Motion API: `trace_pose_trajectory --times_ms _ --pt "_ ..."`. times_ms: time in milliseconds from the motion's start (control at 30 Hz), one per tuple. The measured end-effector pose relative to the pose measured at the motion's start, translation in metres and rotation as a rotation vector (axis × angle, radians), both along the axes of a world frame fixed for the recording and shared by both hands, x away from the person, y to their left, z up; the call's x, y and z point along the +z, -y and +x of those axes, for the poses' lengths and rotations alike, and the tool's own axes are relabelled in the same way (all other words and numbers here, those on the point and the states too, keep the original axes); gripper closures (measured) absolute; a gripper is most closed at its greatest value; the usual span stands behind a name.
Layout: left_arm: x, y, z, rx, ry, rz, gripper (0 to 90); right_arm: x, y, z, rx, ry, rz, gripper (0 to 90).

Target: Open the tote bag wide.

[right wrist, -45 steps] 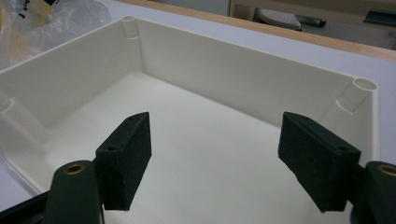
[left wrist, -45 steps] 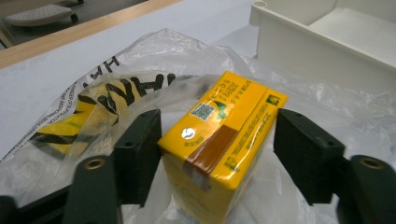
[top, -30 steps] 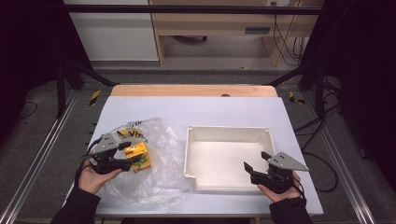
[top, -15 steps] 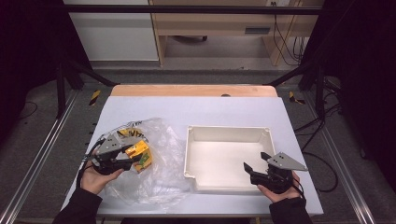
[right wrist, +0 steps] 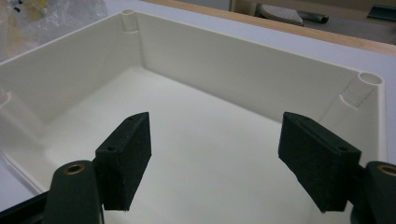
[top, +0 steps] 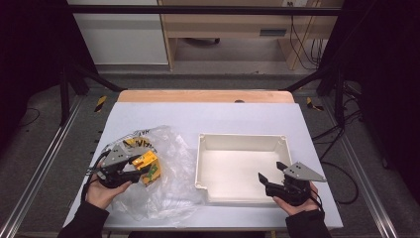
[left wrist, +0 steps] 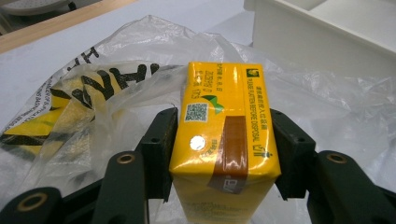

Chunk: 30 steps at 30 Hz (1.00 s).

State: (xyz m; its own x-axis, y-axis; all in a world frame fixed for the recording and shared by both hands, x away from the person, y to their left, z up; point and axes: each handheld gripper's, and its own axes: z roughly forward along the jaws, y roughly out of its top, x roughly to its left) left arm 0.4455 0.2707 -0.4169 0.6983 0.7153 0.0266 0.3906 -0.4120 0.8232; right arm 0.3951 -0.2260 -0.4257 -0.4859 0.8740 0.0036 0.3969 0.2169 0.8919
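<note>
A yellow drink carton point(left wrist: 224, 140) with a brown stripe lies on a crumpled clear plastic bag point(left wrist: 93, 93) at the table's left. My left gripper point(left wrist: 224, 116) has both pads against the carton's sides. Its jaws closed in on the carton and have just been opening slightly, with the carton still between them. In the high view the left gripper point(top: 142, 169) and carton point(top: 150, 163) sit on the bag point(top: 168, 193). My right gripper point(top: 270, 171) stands open at the near right corner of the white tray point(top: 242, 136). Nothing is between its pads point(right wrist: 128, 158).
The white tray point(right wrist: 233, 65) has tall walls with round posts in its corners, and its floor is bare. The bag carries yellow and black print point(left wrist: 51, 121). A wooden strip point(top: 205, 96) edges the table's far side, and metal rails run along both sides.
The left gripper's jaws stand narrower around the carton than a second ago. Neither hand has shifted, and the right gripper is unchanged.
</note>
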Motion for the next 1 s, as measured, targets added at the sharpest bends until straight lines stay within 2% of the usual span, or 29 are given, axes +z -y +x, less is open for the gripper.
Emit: trace_pose_trajectory --times_ms 167,367,567,1000 --pt "-0.009 0.007 0.003 -0.005 -0.022 0.040 44.0 0.000 0.000 0.000 0.001 -0.002 -0.001 25.6" --pt "-0.016 0.007 0.006 0.001 -0.047 0.051 47.5 0.000 0.000 0.000 0.001 -0.003 0.000 25.5" --pt "-0.015 0.008 0.005 -0.002 -0.044 0.067 49.6 0.000 0.000 0.000 0.000 -0.003 0.000 25.5" --pt "-0.012 0.008 0.003 0.014 -0.052 0.054 50.4 -0.001 0.000 0.001 0.002 -0.006 0.000 25.5"
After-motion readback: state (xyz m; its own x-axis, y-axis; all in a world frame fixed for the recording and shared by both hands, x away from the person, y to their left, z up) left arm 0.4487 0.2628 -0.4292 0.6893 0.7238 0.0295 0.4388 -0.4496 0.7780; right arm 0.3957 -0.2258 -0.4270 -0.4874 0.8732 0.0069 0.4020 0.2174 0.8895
